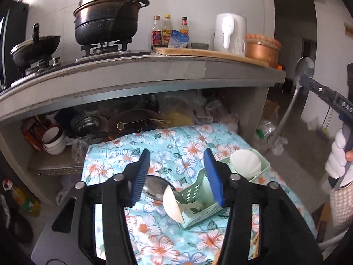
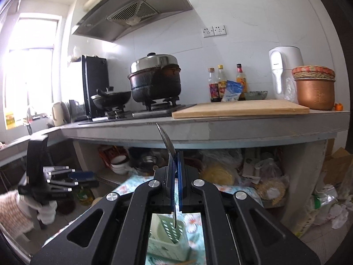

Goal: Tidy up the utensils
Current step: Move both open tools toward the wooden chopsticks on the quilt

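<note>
Left gripper (image 1: 176,176) hangs over the flowered cloth (image 1: 154,141), blue pads spread apart, nothing pinched between them. Below and between the pads: a steel ladle bowl (image 1: 154,188) and a white plastic spoon (image 1: 173,207), both lying with their handles running into the pale green utensil basket (image 1: 198,207), which lies on the cloth near its right edge. A second green basket (image 1: 262,172) sits just beyond it toward the cloth's far right corner, with a white shell-shaped scoop (image 1: 245,162) in it. Wooden chopstick ends (image 1: 254,243) poke in at the near right edge of the cloth.

Right gripper (image 2: 175,176) is clenched tight on a long steel spoon (image 2: 167,145), held by the neck just below its bowl, bowl end up, seen edge-on from the right wrist view. From the left wrist view the same spoon (image 1: 303,70) shows at the far right, lifted clear above the cloth, handle slanting down (its lower end is blurred). The green basket (image 2: 167,238) sits under the right gripper, spoon handle tip hanging above its slotted side, apart from it as far as I can tell.

A person's white-gloved hand (image 1: 337,159) grips the right tool.

Behind: grey worktop (image 1: 132,70) with a big black steamer pot (image 1: 106,19) and a wok (image 1: 35,46) on the hob, sauce bottles (image 1: 167,31), a cutting board (image 2: 240,108), a white kettle (image 1: 229,33), a copper pot (image 2: 314,92) at the right end.
</note>
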Motion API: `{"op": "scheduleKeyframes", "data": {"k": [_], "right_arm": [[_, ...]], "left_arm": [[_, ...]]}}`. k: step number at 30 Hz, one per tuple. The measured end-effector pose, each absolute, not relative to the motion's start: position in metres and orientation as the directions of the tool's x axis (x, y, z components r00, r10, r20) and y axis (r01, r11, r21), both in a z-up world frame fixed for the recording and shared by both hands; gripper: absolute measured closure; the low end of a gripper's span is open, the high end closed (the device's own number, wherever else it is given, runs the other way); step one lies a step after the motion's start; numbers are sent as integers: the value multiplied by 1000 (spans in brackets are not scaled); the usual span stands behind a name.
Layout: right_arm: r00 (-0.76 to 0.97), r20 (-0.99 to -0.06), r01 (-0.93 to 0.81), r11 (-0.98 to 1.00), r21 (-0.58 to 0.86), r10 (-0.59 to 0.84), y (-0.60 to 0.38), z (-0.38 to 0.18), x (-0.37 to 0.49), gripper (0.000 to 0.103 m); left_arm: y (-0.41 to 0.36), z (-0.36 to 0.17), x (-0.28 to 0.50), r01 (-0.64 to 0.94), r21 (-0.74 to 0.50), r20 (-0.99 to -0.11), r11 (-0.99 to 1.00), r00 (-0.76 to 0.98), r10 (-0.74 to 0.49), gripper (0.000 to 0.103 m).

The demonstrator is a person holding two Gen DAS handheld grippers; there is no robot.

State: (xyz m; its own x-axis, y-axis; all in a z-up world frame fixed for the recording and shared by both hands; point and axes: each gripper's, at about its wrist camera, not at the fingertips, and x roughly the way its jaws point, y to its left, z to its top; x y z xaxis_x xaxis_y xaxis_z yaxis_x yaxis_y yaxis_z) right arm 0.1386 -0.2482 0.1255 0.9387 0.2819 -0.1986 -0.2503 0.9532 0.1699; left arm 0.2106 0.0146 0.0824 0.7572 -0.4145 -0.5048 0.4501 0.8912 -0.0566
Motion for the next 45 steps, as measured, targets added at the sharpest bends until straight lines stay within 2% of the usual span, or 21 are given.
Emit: {"op": "scheduleKeyframes", "data": {"k": [3, 9, 14, 18, 20, 22, 28, 29, 31, 32, 34, 38, 42, 45], "right_arm": [[931, -221, -261, 952, 159, 292, -238, 121, 152, 101], [906, -343, -231, 968, 96, 250, -220, 79, 180, 100], [852, -440, -239, 959, 153, 282, -221, 43, 196, 99], [829, -467, -225, 947, 227, 309, -230, 28, 196, 95], [831, -456, -222, 941, 255, 320, -236, 28, 192, 90], [838, -433, -225, 933, 279, 332, -241, 31, 188, 78], [866, -378, -213, 926, 311, 326, -253, 47, 165, 68], [870, -372, -209, 926, 314, 323, -254, 49, 160, 63], [877, -367, -194, 929, 317, 308, -254, 50, 146, 49], [879, -371, -184, 931, 317, 300, -255, 50, 140, 44], [873, -396, -159, 933, 322, 286, -253, 46, 128, 28], [855, -464, -80, 944, 320, 230, -253, 27, 105, 15], [838, -519, 16, 943, 333, 169, -260, -1, 81, 8], [807, -569, 73, 930, 360, 157, -267, -25, 68, 8]], "left_arm": [[23, 75, 205, 442, -114, -491, 890, 753, -437, 47], [37, 55, 196, 430, -184, -483, 884, 744, -462, 43], [41, 42, 190, 429, -226, -485, 874, 729, -483, 41], [39, 36, 188, 431, -253, -482, 866, 720, -499, 40], [39, 35, 187, 433, -258, -480, 864, 718, -503, 39], [36, 34, 185, 435, -254, -478, 864, 720, -503, 39], [31, 35, 176, 446, -252, -470, 859, 719, -512, 36], [31, 35, 173, 449, -250, -469, 858, 719, -513, 36], [28, 35, 167, 462, -248, -461, 851, 716, -523, 33], [26, 35, 163, 474, -246, -457, 845, 712, -533, 32], [22, 32, 157, 497, -246, -454, 832, 699, -552, 30], [6, 18, 149, 555, -277, -493, 784, 619, -612, 30], [-17, 6, 141, 607, -296, -537, 737, 532, -654, 30], [-30, -1, 136, 624, -298, -550, 722, 506, -665, 30]]}}
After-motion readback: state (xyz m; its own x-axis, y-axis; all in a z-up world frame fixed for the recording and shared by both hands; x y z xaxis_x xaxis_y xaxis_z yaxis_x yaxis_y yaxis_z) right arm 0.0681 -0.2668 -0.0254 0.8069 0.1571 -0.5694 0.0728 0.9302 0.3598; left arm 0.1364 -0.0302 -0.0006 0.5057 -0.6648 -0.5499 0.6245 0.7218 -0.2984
